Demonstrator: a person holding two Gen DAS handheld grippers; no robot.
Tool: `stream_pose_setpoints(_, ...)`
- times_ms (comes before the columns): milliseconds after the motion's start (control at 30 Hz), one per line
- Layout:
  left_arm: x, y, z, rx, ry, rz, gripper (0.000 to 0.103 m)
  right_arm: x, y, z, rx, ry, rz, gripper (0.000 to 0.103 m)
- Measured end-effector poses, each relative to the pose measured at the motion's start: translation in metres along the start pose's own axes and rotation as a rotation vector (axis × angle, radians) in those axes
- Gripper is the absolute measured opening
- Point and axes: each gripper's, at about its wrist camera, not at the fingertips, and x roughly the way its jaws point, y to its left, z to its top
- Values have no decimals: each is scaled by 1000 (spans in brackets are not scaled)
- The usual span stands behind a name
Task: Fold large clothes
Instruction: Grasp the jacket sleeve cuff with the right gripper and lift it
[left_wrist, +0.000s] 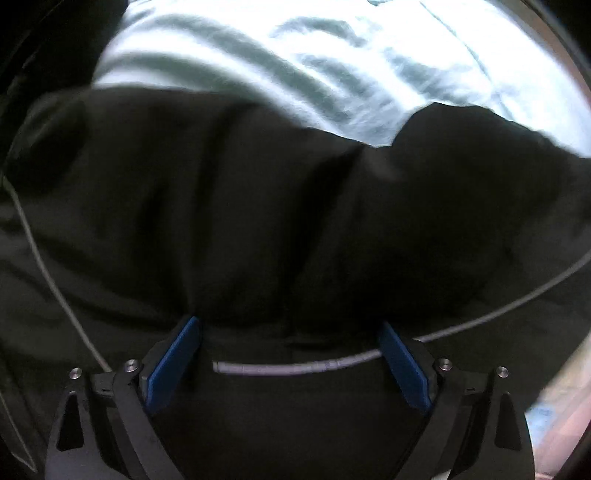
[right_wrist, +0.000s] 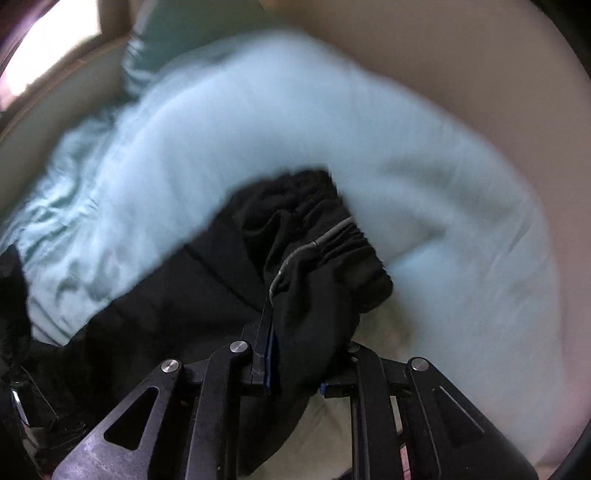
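Note:
A large black garment (left_wrist: 258, 206) lies on a pale blue bedsheet (left_wrist: 229, 51). A thin grey drawstring (left_wrist: 280, 367) runs across it. My left gripper (left_wrist: 290, 328) is open, its blue pads (left_wrist: 173, 362) spread wide and pressed low over the black cloth. In the right wrist view, the same black garment (right_wrist: 177, 288) shows with a gathered elastic waistband (right_wrist: 340, 236) and grey cord (right_wrist: 295, 254). My right gripper (right_wrist: 295, 354) is shut on a fold of the black cloth near the waistband and holds it up off the sheet (right_wrist: 258, 122).
The blue sheet is wrinkled and covers a bed. A beige wall or headboard (right_wrist: 461, 48) rises beyond it. A bright window (right_wrist: 48, 48) is at upper left. The right wrist view is motion-blurred.

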Motion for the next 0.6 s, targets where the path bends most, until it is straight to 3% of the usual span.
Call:
stream_pose_setpoints(67, -1, -10, 3, 40, -7, 46, 102, 10, 6, -2, -17, 13, -53, 19)
stream_pose_setpoints(133, -12, -7, 2, 41, -18, 10, 98, 7, 11, -1, -21, 21, -56, 19)
stream_pose_setpoints(233, -54, 22, -9, -30, -91, -113, 95, -21, 23, -1, -46, -11, 33, 19)
stream_pose_setpoints(300, -87, 46, -19, -68, -157, -154, 95, -40, 38, -8, -82, -29, 86, 19)
stream_pose_setpoints(400, -132, 83, -35, -114, -236, -153, 95, -66, 75, -26, -137, -25, 214, 19)
stream_pose_setpoints(600, -197, 158, -77, -186, -370, -104, 95, -110, 190, -85, -353, 13, 453, 19)
